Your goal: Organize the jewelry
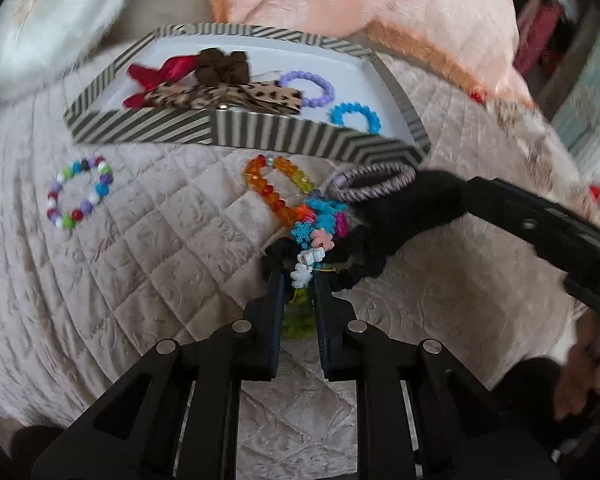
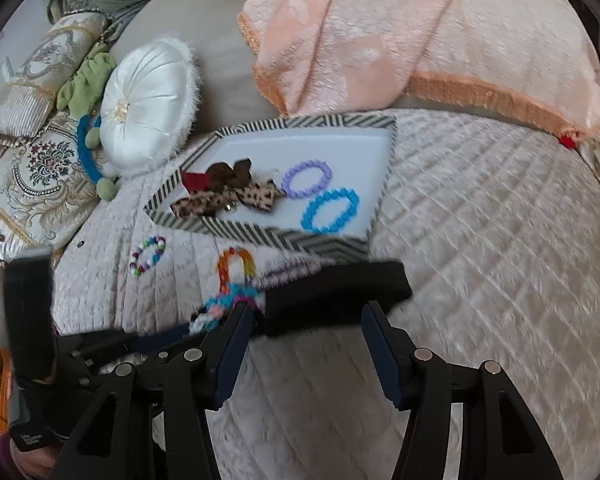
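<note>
My left gripper (image 1: pixel 300 268) is shut on a black hair tie with colourful flower charms (image 1: pixel 318 224), lifted just above the quilt. A striped box (image 1: pixel 259 132) with a white floor holds bows (image 1: pixel 219 80), a purple bead bracelet (image 1: pixel 310 88) and a blue one (image 1: pixel 356 118). An orange bead bracelet (image 1: pixel 277 188) and a multicolour bead bracelet (image 1: pixel 79 192) lie on the quilt before the box. My right gripper (image 2: pixel 306 312) is open, its fingers either side of a black band (image 2: pixel 336 296); a purple striped band (image 1: pixel 372 182) lies beside it.
The quilted bedspread (image 2: pixel 480 240) spreads all around. A peach blanket (image 2: pixel 420 40) lies behind the box. A white round cushion (image 2: pixel 147 104) and embroidered pillows (image 2: pixel 31 184) sit at the left.
</note>
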A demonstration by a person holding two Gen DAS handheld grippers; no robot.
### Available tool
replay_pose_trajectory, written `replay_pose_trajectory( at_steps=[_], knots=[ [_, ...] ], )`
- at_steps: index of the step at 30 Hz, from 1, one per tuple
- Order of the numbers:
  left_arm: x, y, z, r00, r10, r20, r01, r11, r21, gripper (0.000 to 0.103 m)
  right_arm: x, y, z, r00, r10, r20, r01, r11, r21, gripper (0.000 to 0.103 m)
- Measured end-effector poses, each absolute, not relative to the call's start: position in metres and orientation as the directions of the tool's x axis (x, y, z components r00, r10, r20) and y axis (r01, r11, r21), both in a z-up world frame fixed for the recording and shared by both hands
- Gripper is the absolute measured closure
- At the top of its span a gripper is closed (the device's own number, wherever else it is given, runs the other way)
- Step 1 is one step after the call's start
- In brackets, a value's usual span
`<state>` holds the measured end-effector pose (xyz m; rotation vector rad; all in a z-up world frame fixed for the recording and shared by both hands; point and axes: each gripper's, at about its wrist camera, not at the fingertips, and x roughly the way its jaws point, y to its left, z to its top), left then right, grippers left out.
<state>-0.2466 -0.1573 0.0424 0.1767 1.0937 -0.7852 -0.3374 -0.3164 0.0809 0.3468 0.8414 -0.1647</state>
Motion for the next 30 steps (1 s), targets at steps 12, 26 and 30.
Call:
replay_pose_trajectory(
  at_steps=[12, 26, 30],
  knots=[
    [-0.211, -0.110, 0.084, 0.226, -0.562, -0.796, 0.570, 0.739, -0.360, 0.092, -0.286, -0.296, 0.061, 0.585, 0.087, -0.806, -0.026, 0.996, 0.089, 0.055],
    [-0.194, -0.087, 0.104, 0.298, -0.545, -0.784, 0.528, 0.778, -0.340, 0.092, -0.276, -0.302, 0.058, 0.543, 0.127, -0.830, -0.087, 0.992, 0.094, 0.097],
    [-0.193, -0.082, 0.112, 0.319, -0.545, -0.775, 0.526, 0.782, -0.334, 0.092, -0.275, -0.294, 0.058, 0.530, 0.097, -0.842, -0.097, 0.994, 0.053, 0.097]
  ],
)
